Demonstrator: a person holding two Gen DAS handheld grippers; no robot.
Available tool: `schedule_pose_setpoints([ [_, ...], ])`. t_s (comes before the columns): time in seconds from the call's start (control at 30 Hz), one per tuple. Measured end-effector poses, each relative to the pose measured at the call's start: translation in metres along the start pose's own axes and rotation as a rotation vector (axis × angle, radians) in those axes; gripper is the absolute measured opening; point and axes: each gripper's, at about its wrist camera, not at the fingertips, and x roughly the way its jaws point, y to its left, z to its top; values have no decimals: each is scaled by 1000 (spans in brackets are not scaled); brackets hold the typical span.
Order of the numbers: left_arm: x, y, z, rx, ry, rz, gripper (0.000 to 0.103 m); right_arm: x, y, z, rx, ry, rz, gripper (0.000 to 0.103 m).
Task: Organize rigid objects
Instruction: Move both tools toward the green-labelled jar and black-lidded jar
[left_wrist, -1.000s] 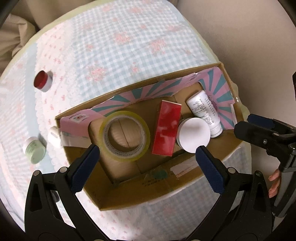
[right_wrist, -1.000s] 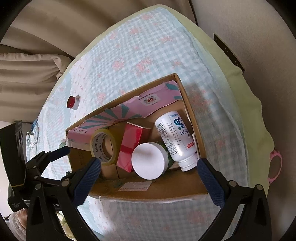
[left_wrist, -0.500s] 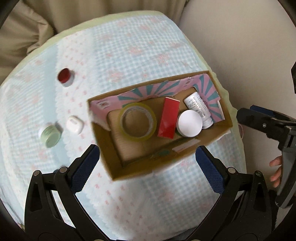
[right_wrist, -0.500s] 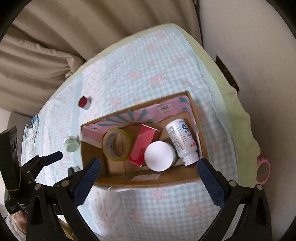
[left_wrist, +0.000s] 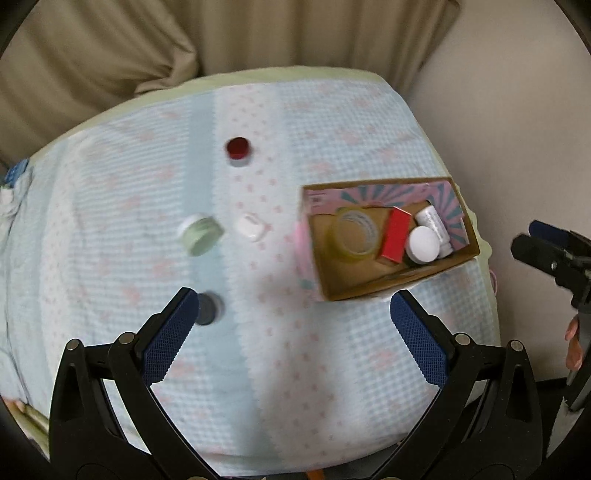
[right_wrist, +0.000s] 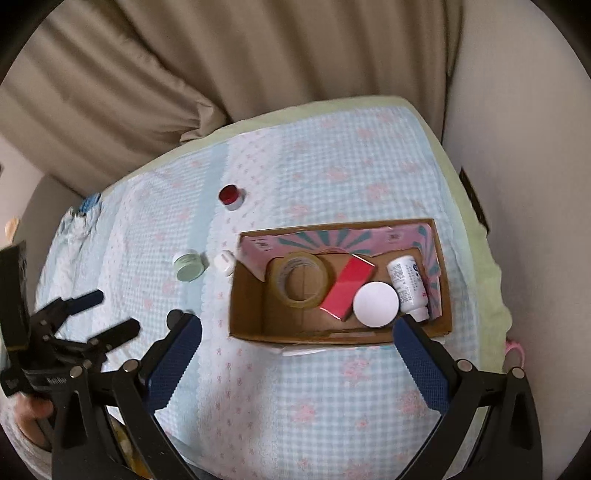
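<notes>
1. Reaching for the loose items comes next, I judge: both the left tool and right tool hang released and empty above the bed.
2. Four things lie outside the cardboard box: red-lidded jar, green jar, white case, dark cap.
3. Soft bedding may let small jars tip or roll under a pinch.
4. Dropping more in could knock the tape roll, red box, white-lidded jar or white bottle inside.
</notes>
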Motion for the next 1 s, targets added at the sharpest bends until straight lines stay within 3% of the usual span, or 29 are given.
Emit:
schedule_pose_setpoints([
  [0.27,-32,82,-12,-33,-50,-26,103,-10,81,-20,-53,-24,-36,103],
  [0.53,-38,157,0,45,-62,-38,103,3,161,-40,-15,-25,-122,103],
  [0.73,-12,199,16,134,-8,-72,103,34,207,-45,59,11,-136,103],
  [1.0,57,218,39,251,79,-96,103,103,246,-54,94,80,-130,103],
])
